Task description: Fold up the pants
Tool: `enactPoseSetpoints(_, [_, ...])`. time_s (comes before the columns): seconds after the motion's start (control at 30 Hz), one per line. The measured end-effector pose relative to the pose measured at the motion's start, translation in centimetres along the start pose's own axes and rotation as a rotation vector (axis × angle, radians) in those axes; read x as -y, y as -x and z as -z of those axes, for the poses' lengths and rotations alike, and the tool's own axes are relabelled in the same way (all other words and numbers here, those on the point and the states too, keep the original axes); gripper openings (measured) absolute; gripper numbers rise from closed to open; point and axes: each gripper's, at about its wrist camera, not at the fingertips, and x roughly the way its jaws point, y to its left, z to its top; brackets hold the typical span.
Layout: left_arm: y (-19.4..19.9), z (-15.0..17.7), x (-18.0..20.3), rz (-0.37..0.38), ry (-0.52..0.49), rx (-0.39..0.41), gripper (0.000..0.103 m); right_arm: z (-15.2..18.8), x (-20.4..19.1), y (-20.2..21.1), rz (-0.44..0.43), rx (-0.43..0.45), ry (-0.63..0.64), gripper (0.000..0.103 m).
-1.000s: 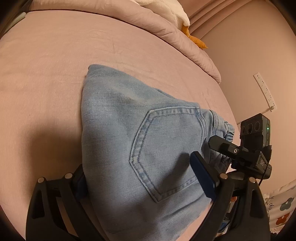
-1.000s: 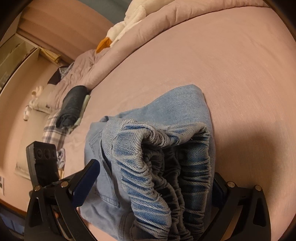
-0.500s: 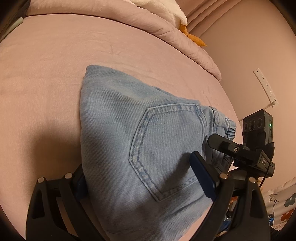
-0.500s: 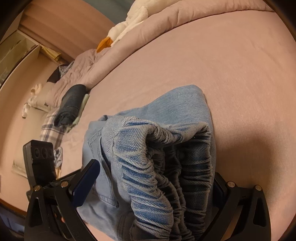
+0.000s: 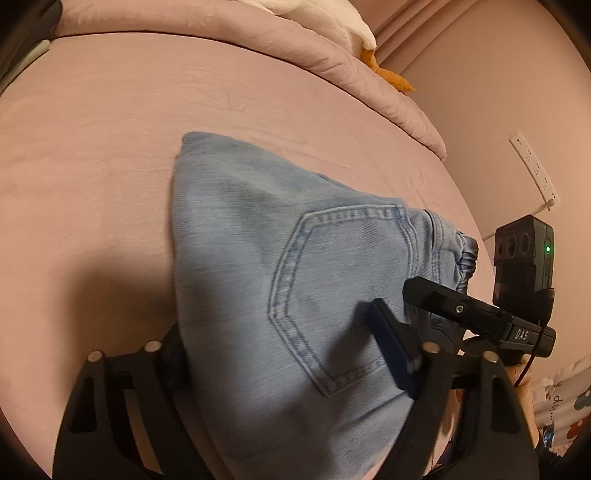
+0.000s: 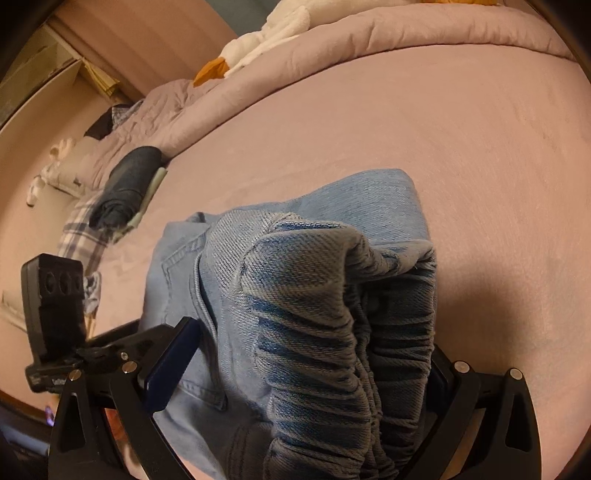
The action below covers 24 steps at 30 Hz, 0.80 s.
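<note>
Light blue folded denim pants (image 5: 280, 273) lie on the pink bed, back pocket (image 5: 343, 280) up. My left gripper (image 5: 284, 362) stands wide around the near end of the bundle, one finger each side. In the right wrist view the pants (image 6: 295, 295) show their gathered elastic waistband (image 6: 332, 332) close to the camera. My right gripper (image 6: 303, 373) straddles that waistband end, jaws wide, fabric bulging between them. Each gripper also shows in the other's view: the right one (image 5: 480, 317) and the left one (image 6: 74, 354).
A pink duvet (image 5: 332, 55) with a white and orange plush toy (image 5: 354, 33) lies along the far side. A rolled dark garment (image 6: 129, 181) and plaid cloth (image 6: 81, 236) sit at the bed's left end. A white power strip (image 5: 535, 170) hangs on the wall.
Both grippers have stayed around the bundle. The pants have shifted slightly, with the waistband end a little nearer the right camera.
</note>
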Motion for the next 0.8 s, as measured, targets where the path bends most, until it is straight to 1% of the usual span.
enactPoseSetpoints(0.07, [0.2, 0.0, -0.4, 0.002, 0.018, 0.001, 0.065, 0.0, 0.0, 0.1, 0.009, 0.000, -0.002, 0.102])
enactPoseSetpoints(0.17, [0.5, -0.1, -1.1, 0.012, 0.063, 0.004, 0.054, 0.0, -0.2, 0.2, 0.025, 0.005, -0.013, 0.100])
enactPoseSetpoints(0.2, [0.6, -0.1, -1.2, 0.010, 0.073, 0.006, 0.052, 0.0, -0.3, 0.3, 0.032, 0.007, -0.016, 0.099])
enactPoseSetpoints(0.23, [0.6, -0.2, -1.1, 0.002, 0.074, 0.007, 0.048, 0.1, -0.5, 0.4, 0.039, 0.011, -0.018, 0.099])
enactPoseSetpoints(0.27, [0.6, -0.2, -0.9, -0.006, 0.071, 0.010, 0.046, 0.1, -0.6, 0.5, 0.044, 0.014, -0.021, 0.095])
enactPoseSetpoints(0.33, [0.6, -0.2, -0.7, -0.008, 0.079, 0.015, 0.043, 0.2, -0.8, 0.9, 0.060, 0.022, -0.016, 0.088])
enactPoseSetpoints(0.37, [0.7, -0.3, -0.7, 0.000, 0.087, 0.015, 0.042, 0.2, -0.7, 1.1, 0.058, 0.025, -0.023, 0.087])
enactPoseSetpoints(0.43, [0.9, -0.4, -0.6, 0.016, 0.099, 0.018, 0.042, 0.2, -0.4, 1.3, 0.043, 0.030, -0.051, 0.083])
enactPoseSetpoints(0.53, [1.6, -0.3, 0.2, 0.031, 0.078, 0.033, 0.042, 0.3, -0.6, 2.1, 0.007, 0.054, -0.072, 0.080])
enactPoseSetpoints(0.6, [1.9, -0.2, 0.7, 0.017, 0.061, 0.041, 0.040, 0.3, -1.3, 2.7, 0.001, 0.073, -0.041, 0.076])
enactPoseSetpoints(0.67, [2.2, 0.0, 0.9, 0.001, 0.052, 0.051, 0.032, 0.4, -2.1, 3.0, 0.008, 0.088, -0.015, 0.070])
enactPoseSetpoints(0.7, [2.4, 0.0, 1.0, 0.003, 0.055, 0.059, 0.031, 0.5, -2.4, 3.2, 0.018, 0.093, -0.006, 0.065])
enactPoseSetpoints(0.8, [3.2, 0.3, 1.0, 0.014, 0.059, 0.070, 0.031, 0.6, -2.8, 3.6, 0.021, 0.111, -0.001, 0.061])
